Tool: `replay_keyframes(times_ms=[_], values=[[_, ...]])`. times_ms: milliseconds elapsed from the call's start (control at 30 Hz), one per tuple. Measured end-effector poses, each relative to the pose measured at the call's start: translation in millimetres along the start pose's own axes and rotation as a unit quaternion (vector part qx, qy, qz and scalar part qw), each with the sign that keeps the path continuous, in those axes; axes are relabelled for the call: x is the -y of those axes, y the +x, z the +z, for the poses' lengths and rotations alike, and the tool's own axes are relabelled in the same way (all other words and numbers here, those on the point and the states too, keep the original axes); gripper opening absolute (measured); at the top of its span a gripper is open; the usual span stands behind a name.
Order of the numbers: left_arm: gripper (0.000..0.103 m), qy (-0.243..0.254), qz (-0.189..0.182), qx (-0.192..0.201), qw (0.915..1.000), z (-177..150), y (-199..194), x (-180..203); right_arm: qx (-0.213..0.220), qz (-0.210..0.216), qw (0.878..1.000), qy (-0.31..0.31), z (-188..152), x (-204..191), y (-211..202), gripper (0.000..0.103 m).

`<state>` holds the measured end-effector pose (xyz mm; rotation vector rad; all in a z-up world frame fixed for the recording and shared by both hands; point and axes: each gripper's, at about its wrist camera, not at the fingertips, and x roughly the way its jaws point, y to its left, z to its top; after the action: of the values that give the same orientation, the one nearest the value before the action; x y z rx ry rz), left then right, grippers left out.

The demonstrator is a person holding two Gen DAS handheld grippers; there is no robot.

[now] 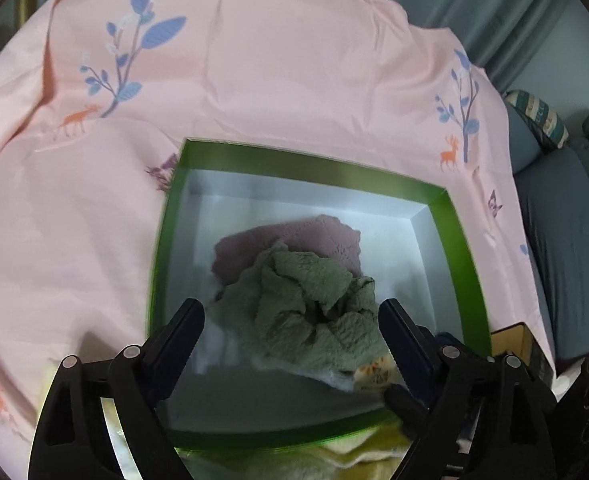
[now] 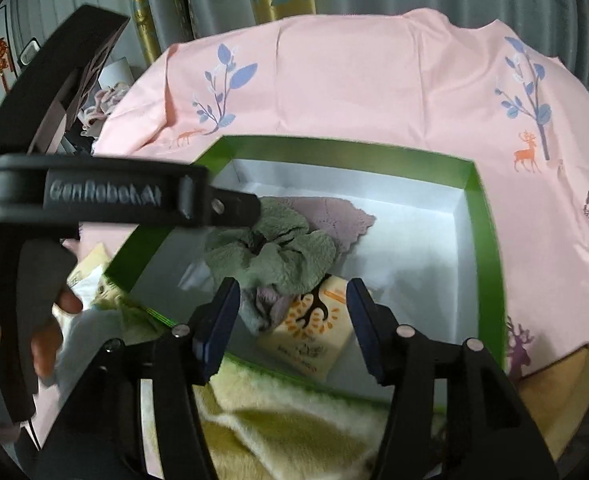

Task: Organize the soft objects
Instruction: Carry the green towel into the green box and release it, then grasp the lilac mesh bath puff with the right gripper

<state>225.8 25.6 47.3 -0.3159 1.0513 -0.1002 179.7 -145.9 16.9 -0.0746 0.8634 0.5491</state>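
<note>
Lying crumpled in the green box (image 1: 460, 248) — green towel (image 1: 314, 312); both tools, left (image 1: 290, 328) and right (image 2: 292, 312), spread, empty.

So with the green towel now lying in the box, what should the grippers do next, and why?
Probably lift both away. The left gripper and right gripper stand open, and the green towel lies crumpled inside the green box, free of their pads.

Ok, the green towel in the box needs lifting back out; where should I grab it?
Judging by its pose, take the green towel at the raised crumpled folds at the top of the heap, coming straight down from above with the left gripper. The green box walls block a sideways approach, and the heap's edges lie flat.
</note>
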Motion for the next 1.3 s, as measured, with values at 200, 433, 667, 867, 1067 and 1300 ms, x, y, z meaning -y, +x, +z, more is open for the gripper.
replay_keyframes(times_ms=[200, 433, 667, 867, 1067, 1300], values=[[0.09, 0.013, -0.019, 0.029, 0.9993, -29.3, -45.7, -3.0, 0.031, 0.017, 0.999, -0.008, -28.4, -3.5, -59.3, 0.058], [0.092, 0.041, -0.043, 0.034, 0.9977, -94.1, -77.2, -6.4, 0.036, 0.014, 0.999, -0.015, -85.2, -8.1, -107.6, 0.069], [0.092, 0.017, -0.092, 0.015, 0.9955, -165.2, -83.1, -16.6, -0.017, -0.022, 0.999, -0.039, -140.5, -12.5, -98.3, 0.07], [0.092, -0.001, -0.11, -0.007, 0.9939, -203.9, -84.5, -17.6, -0.034, -0.006, 0.999, -0.042, -152.2, -12.2, -75.5, 0.07], [0.092, -0.012, -0.098, -0.021, 0.9949, -220.3, -81.9, -23.1, -0.048, 0.025, 0.998, -0.025, -162.4, -17.5, -55.0, 0.053], [0.092, -0.002, -0.103, -0.035, 0.9941, -226.3, -69.3, -13.1, -0.043, 0.087, 0.994, -0.048, -173.8, -35.9, -67.3, 0.013]])
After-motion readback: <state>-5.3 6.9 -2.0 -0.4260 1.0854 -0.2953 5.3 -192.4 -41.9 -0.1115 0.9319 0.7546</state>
